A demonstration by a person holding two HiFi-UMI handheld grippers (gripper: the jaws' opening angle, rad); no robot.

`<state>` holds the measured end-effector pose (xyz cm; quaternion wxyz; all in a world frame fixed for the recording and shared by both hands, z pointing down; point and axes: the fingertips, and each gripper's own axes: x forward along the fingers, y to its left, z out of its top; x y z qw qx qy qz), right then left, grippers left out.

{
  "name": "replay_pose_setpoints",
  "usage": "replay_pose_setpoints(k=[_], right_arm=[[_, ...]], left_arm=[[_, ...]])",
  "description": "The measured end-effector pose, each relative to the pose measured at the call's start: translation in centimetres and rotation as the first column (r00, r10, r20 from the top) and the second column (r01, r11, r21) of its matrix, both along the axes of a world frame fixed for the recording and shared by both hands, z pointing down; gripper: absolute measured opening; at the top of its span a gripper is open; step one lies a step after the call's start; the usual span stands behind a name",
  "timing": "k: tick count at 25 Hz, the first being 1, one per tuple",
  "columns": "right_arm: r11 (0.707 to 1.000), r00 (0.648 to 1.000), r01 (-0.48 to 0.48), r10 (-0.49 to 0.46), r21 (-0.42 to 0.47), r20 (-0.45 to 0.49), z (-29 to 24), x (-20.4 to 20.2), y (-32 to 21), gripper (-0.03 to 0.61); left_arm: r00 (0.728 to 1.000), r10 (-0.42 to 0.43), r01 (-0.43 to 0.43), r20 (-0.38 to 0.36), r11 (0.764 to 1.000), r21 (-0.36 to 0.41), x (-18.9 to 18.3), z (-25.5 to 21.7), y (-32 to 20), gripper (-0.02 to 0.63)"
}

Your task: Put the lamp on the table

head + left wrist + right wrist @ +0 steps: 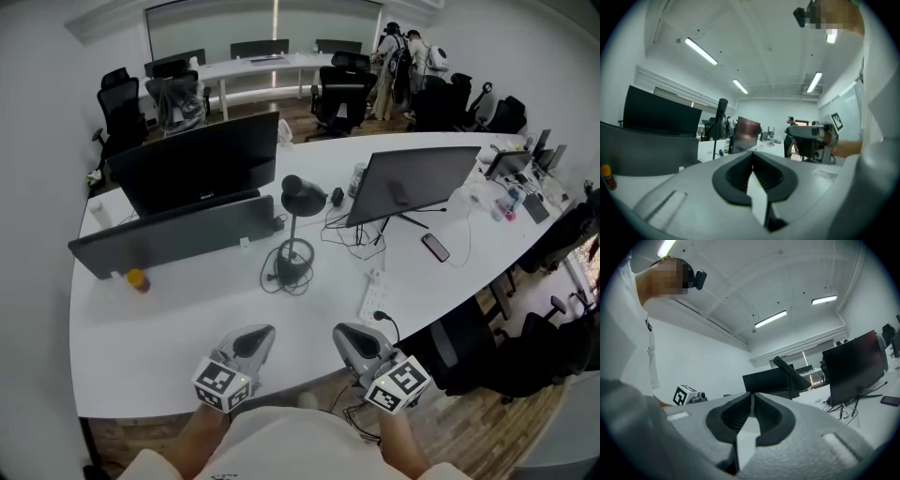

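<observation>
- Holding left gripper [257, 336] and right gripper [349, 334] low over the near edge of the table [159, 337], jaws pressed together, nothing between.
- Judging placement done; only withdrawing left.
- Farther on, between two monitors [412, 183]: black lamp [294, 220], upright, base on the tabletop, cord [272, 279] looped beside.

We're in an open office, monitors [197, 159] on a long white desk [169, 328] — swivel chairs [122, 103] at the far tables.
</observation>
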<state>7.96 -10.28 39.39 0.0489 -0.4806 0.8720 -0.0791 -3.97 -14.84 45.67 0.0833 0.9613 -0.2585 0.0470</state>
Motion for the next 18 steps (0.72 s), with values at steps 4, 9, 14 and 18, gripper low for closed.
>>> replay_pose_setpoints(k=[4, 9, 14, 18], right_arm=[[1.000, 1.000, -0.021, 0.021, -0.007, -0.015, 0.5, 0.4, -0.1, 0.020], [0.999, 1.000, -0.030, 0.030, -0.018, 0.003, 0.8, 1.0, -0.3, 0.020], [0.999, 0.999, -0.035, 0.035, -0.016, 0.002, 0.8, 1.4, -0.8, 0.020], [0.999, 0.999, -0.043, 0.043, -0.018, -0.002, 1.1, 1.9, -1.3, 0.020]], left_arm=[[1.000, 0.002, -0.002, -0.004, 1.000, -0.003, 0.4, 0.2, -0.5, -0.005], [1.000, 0.011, -0.011, 0.004, 1.000, -0.006, 1.0, 0.5, -0.8, -0.005], [1.000, 0.013, -0.013, -0.006, 1.000, -0.007, 1.5, 0.3, -1.3, -0.005], [1.000, 0.018, -0.018, -0.008, 1.000, 0.002, 1.9, 0.4, -1.6, -0.005]])
